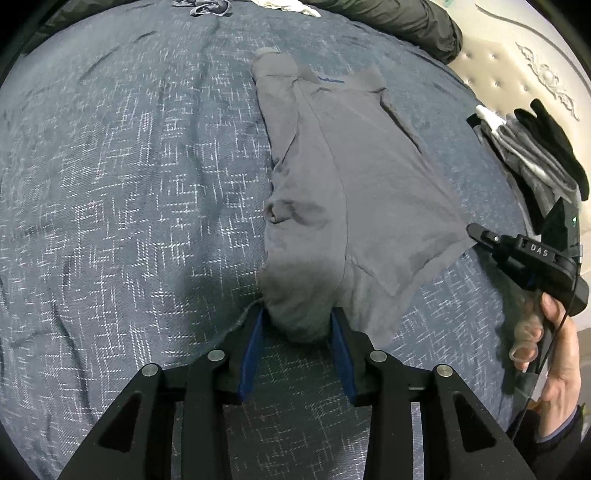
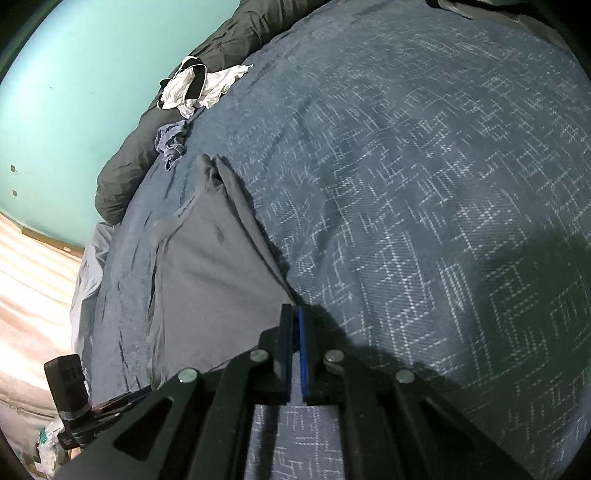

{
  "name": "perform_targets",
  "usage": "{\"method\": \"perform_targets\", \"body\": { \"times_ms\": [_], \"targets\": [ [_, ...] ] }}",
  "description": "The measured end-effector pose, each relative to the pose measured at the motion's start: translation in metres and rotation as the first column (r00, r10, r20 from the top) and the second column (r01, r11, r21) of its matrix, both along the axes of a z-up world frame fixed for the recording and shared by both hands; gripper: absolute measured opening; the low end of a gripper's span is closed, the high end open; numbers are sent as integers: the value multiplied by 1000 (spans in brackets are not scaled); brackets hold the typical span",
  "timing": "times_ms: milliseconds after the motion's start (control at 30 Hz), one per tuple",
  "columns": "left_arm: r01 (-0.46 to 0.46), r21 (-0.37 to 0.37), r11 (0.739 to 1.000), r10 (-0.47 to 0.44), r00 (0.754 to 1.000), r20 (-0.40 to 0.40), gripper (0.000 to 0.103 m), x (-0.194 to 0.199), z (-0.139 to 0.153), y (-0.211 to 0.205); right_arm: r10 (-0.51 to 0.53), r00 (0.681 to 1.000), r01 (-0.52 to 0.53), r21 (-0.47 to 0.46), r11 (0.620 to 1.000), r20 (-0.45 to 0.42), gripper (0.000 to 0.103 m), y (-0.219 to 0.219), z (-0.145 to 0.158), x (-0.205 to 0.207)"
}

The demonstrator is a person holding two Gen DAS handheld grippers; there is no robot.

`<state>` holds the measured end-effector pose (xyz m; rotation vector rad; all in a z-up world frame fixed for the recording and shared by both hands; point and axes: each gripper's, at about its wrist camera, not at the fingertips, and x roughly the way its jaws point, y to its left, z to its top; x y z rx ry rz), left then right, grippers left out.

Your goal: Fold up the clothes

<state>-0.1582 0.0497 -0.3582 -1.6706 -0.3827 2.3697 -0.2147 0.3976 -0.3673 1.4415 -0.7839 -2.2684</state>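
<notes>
A grey T-shirt [image 1: 351,155] lies lengthwise on the blue patterned bedspread [image 1: 129,184], partly folded along its length. Its near end is bunched into a wad between the blue pads [image 1: 253,354] of my left gripper [image 1: 298,314], which is shut on it. My right gripper [image 1: 474,230], held by a hand [image 1: 554,354], pinches the shirt's right hem corner. In the right wrist view the right gripper [image 2: 294,314] is nearly fully shut, and the corner of the shirt [image 2: 207,266] runs in between its tips.
A dark quilt [image 1: 406,22] lies along the far edge of the bed. Stacked dark and grey clothes [image 1: 535,155] sit by the cream headboard [image 1: 517,66]. White clothes [image 2: 199,86] and a blue-grey cloth [image 2: 171,142] lie beyond the shirt near a teal wall [image 2: 74,92].
</notes>
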Motion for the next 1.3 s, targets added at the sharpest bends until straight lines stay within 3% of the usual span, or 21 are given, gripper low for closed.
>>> {"method": "perform_targets", "body": {
  "times_ms": [267, 533, 567, 667, 833, 1033, 1300],
  "targets": [
    [-53, 61, 997, 56, 997, -54, 44, -11, 21, -44, -15, 1000, 15, 23, 1000, 9, 2, -1, -6, 3],
    [-129, 112, 985, 137, 989, -62, 51, -51, 15, -75, 40, 999, -38, 79, 996, -19, 5, -2, 15, -5],
    [-135, 119, 984, 143, 988, -63, 51, -59, 13, -79, 58, 998, -56, 79, 995, -35, 9, -6, 20, -11],
    [-146, 130, 981, 155, 986, -67, 52, -79, 10, -83, 114, 990, -108, 79, 991, -83, 41, -16, 38, -31],
    [-159, 168, 973, 175, 981, -84, 58, -113, 13, -82, 216, 966, -202, 104, 974, -144, 42, -45, 58, -75],
    [-152, 197, 968, 171, 982, -83, 58, -142, 8, -74, 277, 954, -260, 143, 955, -116, 42, -82, 57, -133],
    [-141, 223, 965, 165, 982, -95, 57, -173, 0, -57, 341, 934, -309, 234, 922, -108, 42, -100, 50, -159]
  ]
}}
